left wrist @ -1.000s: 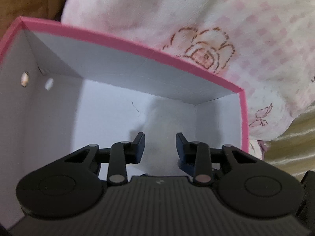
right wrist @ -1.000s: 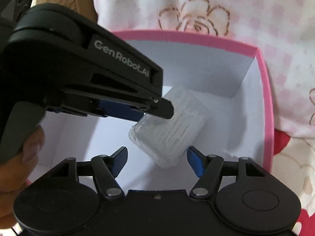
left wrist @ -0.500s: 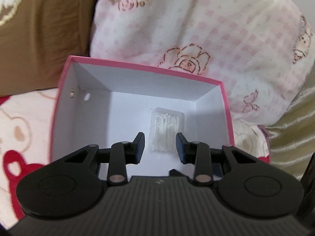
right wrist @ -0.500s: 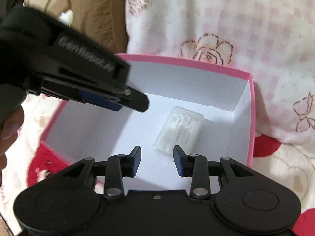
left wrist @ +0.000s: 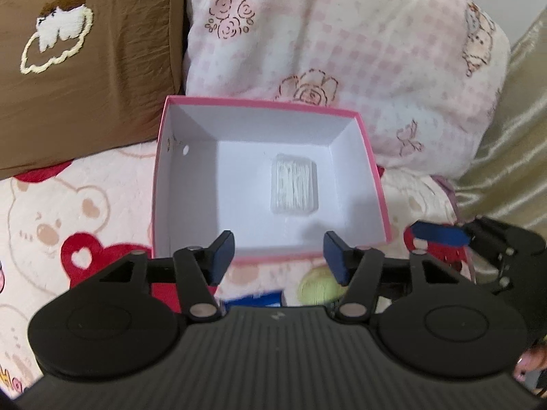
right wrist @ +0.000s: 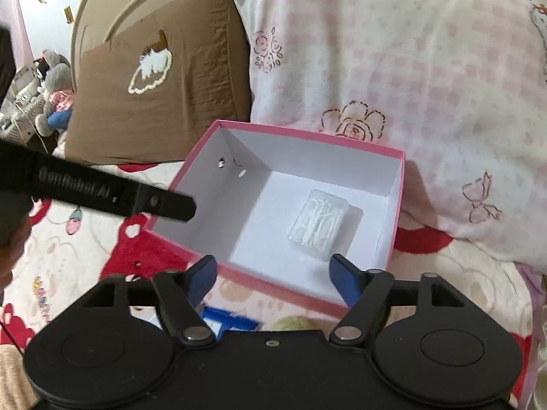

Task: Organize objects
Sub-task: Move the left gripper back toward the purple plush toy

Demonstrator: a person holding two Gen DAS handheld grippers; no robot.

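Observation:
A pink box (left wrist: 266, 103) with a white inside stands on the bed, also seen in the right wrist view (right wrist: 307, 131). A clear packet of white sticks (left wrist: 295, 188) (right wrist: 319, 223) lies flat on the box floor, right of centre. My left gripper (left wrist: 280, 253) hovers above the box's near wall; its jaws are opening and nothing is between them. My right gripper (right wrist: 273, 275) hangs over the near right corner, its jaws also opening and empty. One blue finger (left wrist: 437, 234) of the right gripper shows right of the box. A black finger (right wrist: 164, 203) of the left gripper reaches in over the box's left wall.
A brown pillow (left wrist: 85, 68) and a pink checked pillow (left wrist: 342, 51) lean behind the box. A bear-print blanket (left wrist: 51, 222) covers the bed. A blue-and-white item (right wrist: 229, 319) and a yellow-green round thing (right wrist: 294, 323) lie in front of the box, partly hidden. Plush toys (right wrist: 54, 78) sit far left.
The left gripper let go of the packet, which now lies on the box floor. Both grippers rose and drew back out of the box, and both jaws spread wider.

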